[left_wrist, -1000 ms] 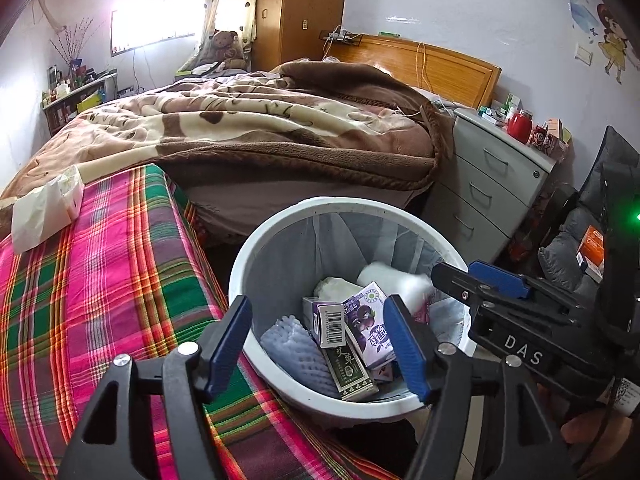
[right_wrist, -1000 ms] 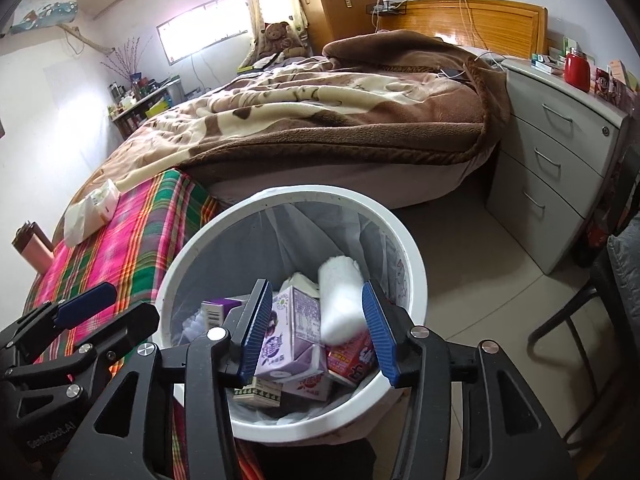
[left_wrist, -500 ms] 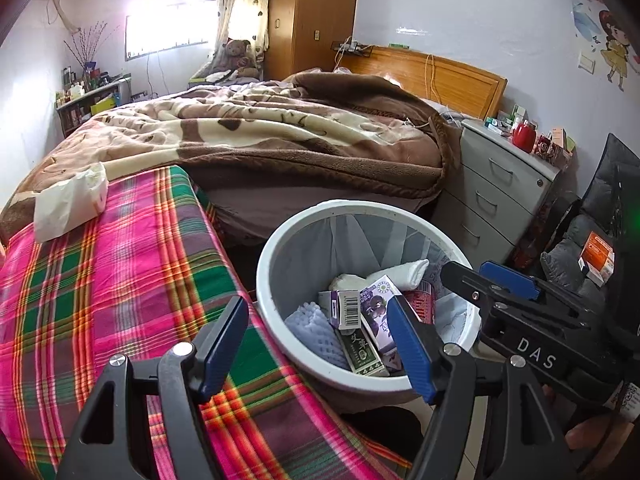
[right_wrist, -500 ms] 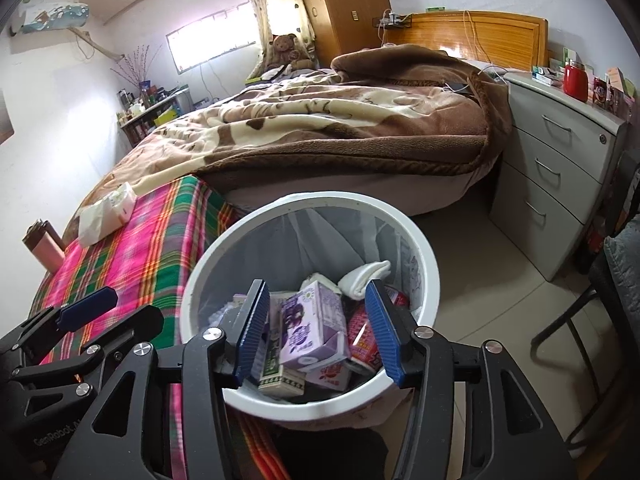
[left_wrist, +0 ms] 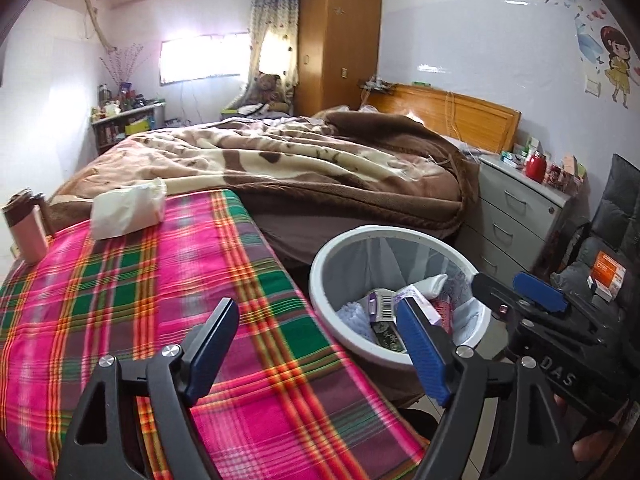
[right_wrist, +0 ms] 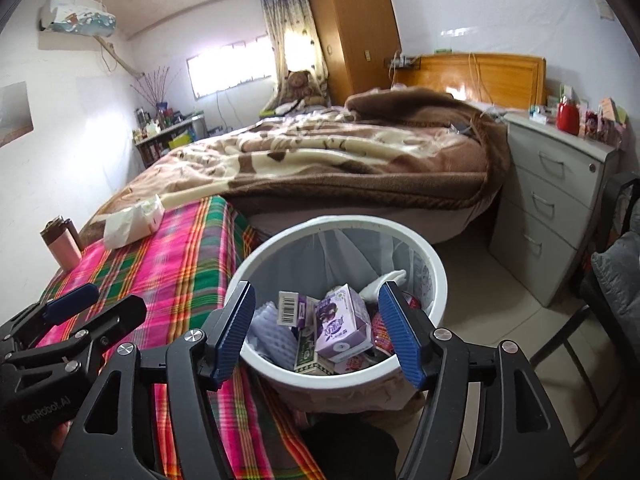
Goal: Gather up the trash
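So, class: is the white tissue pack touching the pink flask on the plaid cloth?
Apart. The left wrist view shows the white tissue pack and the pink flask separated by a stretch of bare plaid cloth.

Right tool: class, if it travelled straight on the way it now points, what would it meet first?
Probably the purple drink carton atop the rubbish in the round white waste bin; the right tool, jaws opening and empty, frames it, though depth is unclear.

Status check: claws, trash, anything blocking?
Both claws opening, nothing between. Trash bin holds cartons. Tissue pack on plaid cloth, path unobstructed.
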The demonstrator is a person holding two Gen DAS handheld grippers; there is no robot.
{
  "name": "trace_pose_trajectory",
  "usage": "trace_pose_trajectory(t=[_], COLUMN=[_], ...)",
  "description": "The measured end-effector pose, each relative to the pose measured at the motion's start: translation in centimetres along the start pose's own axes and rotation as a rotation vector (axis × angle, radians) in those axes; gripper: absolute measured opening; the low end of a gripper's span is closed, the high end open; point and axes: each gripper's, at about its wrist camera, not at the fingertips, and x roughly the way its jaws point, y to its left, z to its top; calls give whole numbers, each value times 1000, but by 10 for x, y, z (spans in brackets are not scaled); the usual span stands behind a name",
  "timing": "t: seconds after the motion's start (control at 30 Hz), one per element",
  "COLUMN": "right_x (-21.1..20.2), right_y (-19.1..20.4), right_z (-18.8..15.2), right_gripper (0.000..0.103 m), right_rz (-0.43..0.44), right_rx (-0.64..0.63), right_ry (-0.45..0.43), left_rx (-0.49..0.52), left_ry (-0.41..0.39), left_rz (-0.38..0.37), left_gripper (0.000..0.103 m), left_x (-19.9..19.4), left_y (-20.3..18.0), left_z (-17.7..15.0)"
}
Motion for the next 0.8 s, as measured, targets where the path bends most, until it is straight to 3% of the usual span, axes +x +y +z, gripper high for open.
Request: trace_pose_trajectory(t=[0.27,0.8], right_x=[-19,-27], right_y=[16,21], right_z=[-14,-19], right_gripper=[66,66], right_rz=[-19,-26], right_rx=[-22,-23], right_ry=[-63,-83], left_rx=[19,-4], left_ry=[-34,-45], left_rz=[97,101], left_gripper=[83,83], left_x=[-13,-22], left_y=[6,10], left_z=[-15,-26])
